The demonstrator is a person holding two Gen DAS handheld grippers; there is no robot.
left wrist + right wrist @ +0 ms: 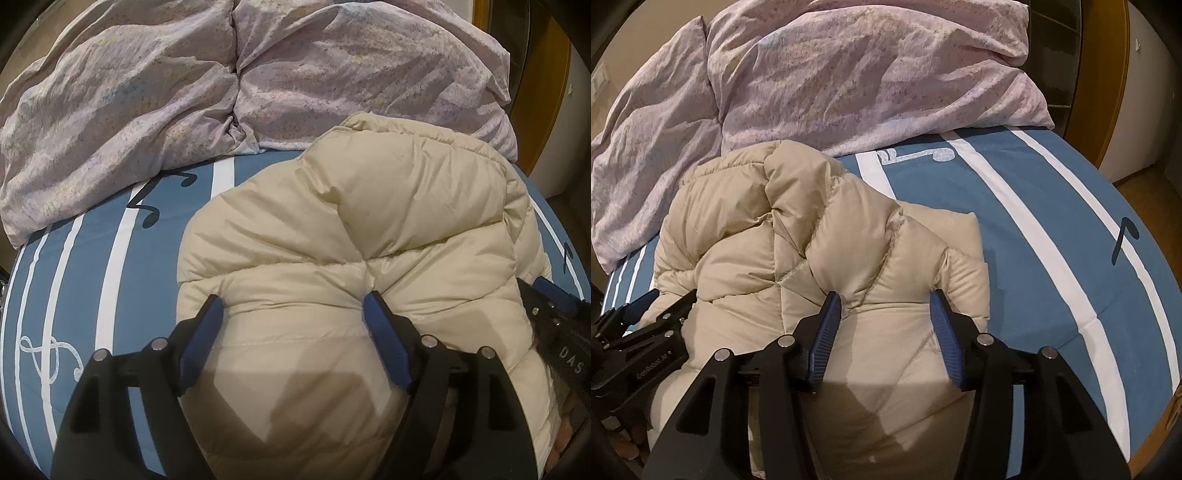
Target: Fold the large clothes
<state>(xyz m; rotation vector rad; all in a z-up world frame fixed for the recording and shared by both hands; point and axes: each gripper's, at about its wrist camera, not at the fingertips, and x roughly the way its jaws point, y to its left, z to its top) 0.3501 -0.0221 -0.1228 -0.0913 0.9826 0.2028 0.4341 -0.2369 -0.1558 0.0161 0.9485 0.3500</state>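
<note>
Directly ahead of both tongs, a cream quilted puffer jacket lies bunched on a blue bedsheet with white stripes and music notes, its long axis running away toward two crumpled lilac pillows. Left tongs and right tongs stand wide, side by side, each straddling the jacket's near edge without pinching it, about equally near. Wooden furniture borders the bed.

One puffy cream quilted down jacket on show, two black grippers with blue ribbed pads, left and right, and two crumpled pink-lilac pillows up top. One blue bedsheet with white stripes underneath, two black music notes printed on its left side.
</note>
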